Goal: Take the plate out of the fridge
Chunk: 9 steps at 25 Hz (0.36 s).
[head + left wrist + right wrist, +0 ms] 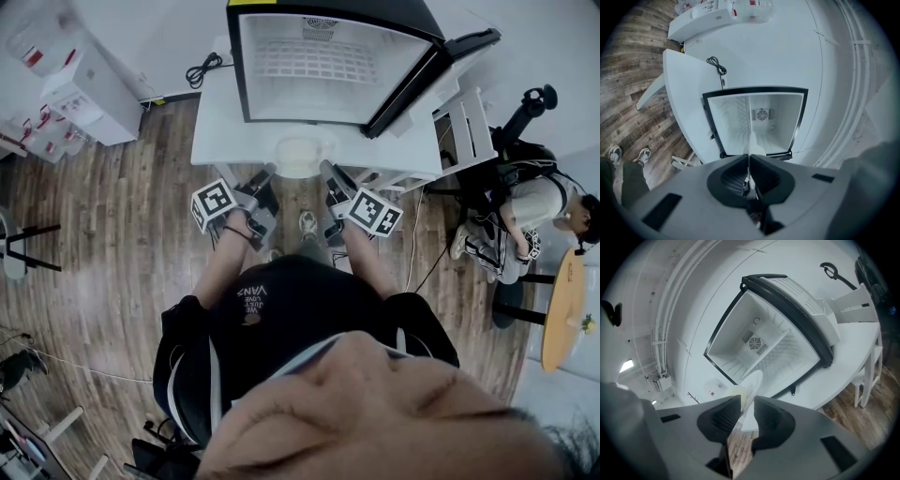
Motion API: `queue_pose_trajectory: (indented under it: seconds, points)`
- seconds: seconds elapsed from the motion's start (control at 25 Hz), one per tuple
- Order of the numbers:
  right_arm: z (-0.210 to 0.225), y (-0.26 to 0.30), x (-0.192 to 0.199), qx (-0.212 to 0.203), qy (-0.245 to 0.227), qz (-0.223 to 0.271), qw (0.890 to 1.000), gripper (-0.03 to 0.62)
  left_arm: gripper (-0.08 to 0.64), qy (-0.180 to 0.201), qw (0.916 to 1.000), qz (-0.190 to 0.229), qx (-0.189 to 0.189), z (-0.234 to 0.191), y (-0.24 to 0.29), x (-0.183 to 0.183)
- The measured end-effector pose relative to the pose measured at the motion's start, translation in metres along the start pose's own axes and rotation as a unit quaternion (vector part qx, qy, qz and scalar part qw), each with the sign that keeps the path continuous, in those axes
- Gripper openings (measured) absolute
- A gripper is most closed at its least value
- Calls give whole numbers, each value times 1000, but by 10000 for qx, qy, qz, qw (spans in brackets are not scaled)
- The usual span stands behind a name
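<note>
**White plate (pixel 298 156) out in front of the fridge (pixel 328 66), gripped at both edges**

The plate is outside the fridge, just in front of its open mouth, above the near edge of the surface (pixel 214 131) that the fridge stands on. It spans the gap between the two grippers. The fridge is bare inside, and its door (pixel 427 80) is swung wide to one side.

The left gripper (pixel 266 174) has its jaws almost together, clamped on the thin rim nearest it. In the left gripper view the plate appears edge-on as a pale sliver. The right gripper (pixel 329 174) has its jaws a little wider apart and closed on the opposite rim, where the plate sits at a slant between them.

The plate looks rigid and smooth (glazed ceramic or hard plastic, I cannot tell which). It should not flex, but it is likely to be slippery under the pads and to chip or break if dropped. It is probably not heavy. The rim is the only good place to hold it, with the pads well past the lip on opposite sides so the weight is balanced and the plate stays level.
</note>
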State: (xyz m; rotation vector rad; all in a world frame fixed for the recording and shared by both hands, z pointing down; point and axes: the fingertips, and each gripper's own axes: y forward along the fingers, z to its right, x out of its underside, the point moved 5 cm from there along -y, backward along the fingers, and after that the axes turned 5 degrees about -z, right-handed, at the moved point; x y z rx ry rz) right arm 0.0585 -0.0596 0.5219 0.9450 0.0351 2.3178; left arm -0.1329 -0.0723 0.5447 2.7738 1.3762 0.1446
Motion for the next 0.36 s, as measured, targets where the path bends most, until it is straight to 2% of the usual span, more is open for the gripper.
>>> queue_pose_trajectory:
  seconds: [0.36]
  points:
    - [3,1,0,5,12,-6,10000,94,28,15,10000,-4,-6,-2,1,-1]
